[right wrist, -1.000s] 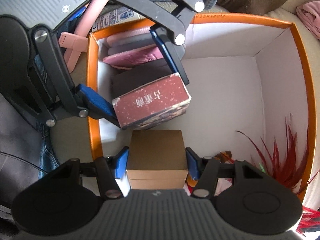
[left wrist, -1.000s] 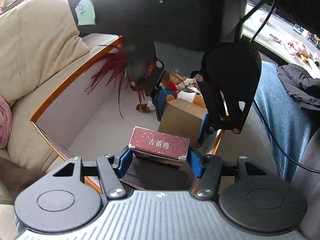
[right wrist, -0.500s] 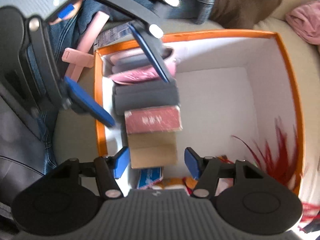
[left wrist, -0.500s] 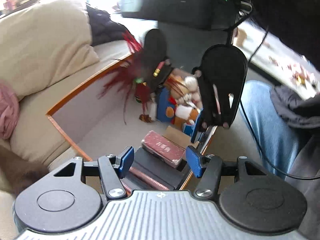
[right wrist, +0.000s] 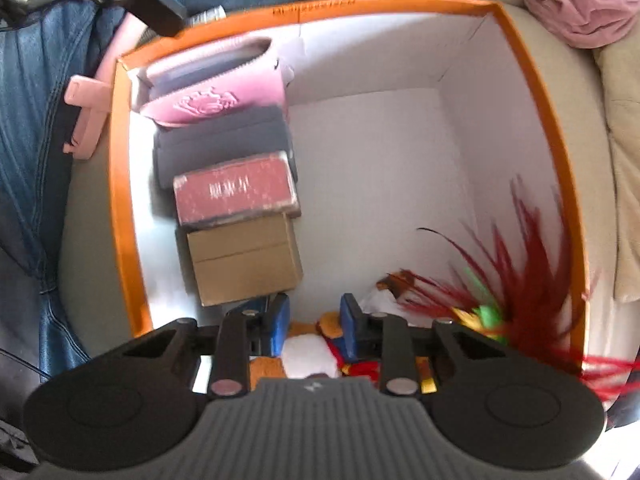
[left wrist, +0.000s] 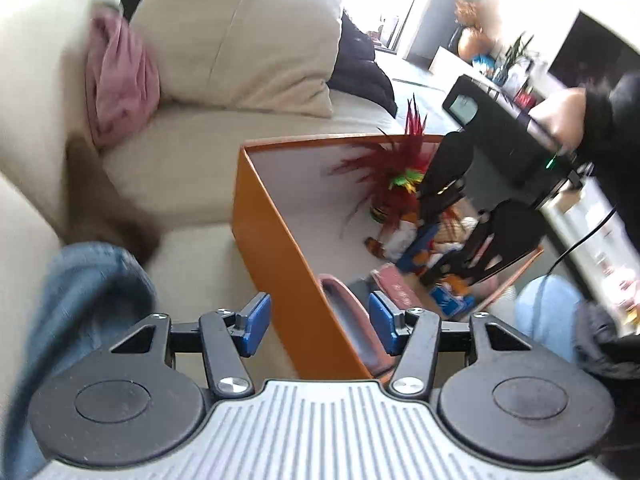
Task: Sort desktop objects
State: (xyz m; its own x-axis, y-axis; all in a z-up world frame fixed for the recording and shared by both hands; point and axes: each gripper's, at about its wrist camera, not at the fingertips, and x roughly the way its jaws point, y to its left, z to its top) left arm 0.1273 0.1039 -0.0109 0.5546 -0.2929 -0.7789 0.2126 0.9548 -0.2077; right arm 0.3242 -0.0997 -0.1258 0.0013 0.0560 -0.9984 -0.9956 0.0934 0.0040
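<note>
Desktop objects sit sorted inside the orange box (right wrist: 128, 208) on the sofa.

We see our left gripper (left wrist: 318, 322) spread wide and holding nothing, its blue pads straddling the box's near wall. Our right gripper (right wrist: 314, 326) hangs over the box, fingers parted and empty, above a plush toy (right wrist: 308, 354). Along the left wall we find a row: pink pouch (right wrist: 212, 92), grey case (right wrist: 224, 140), red box (right wrist: 236, 190) and brown carton (right wrist: 244, 260), long sides lying across the row. A red feather toy (right wrist: 500, 280) leans in the right corner.
</note>
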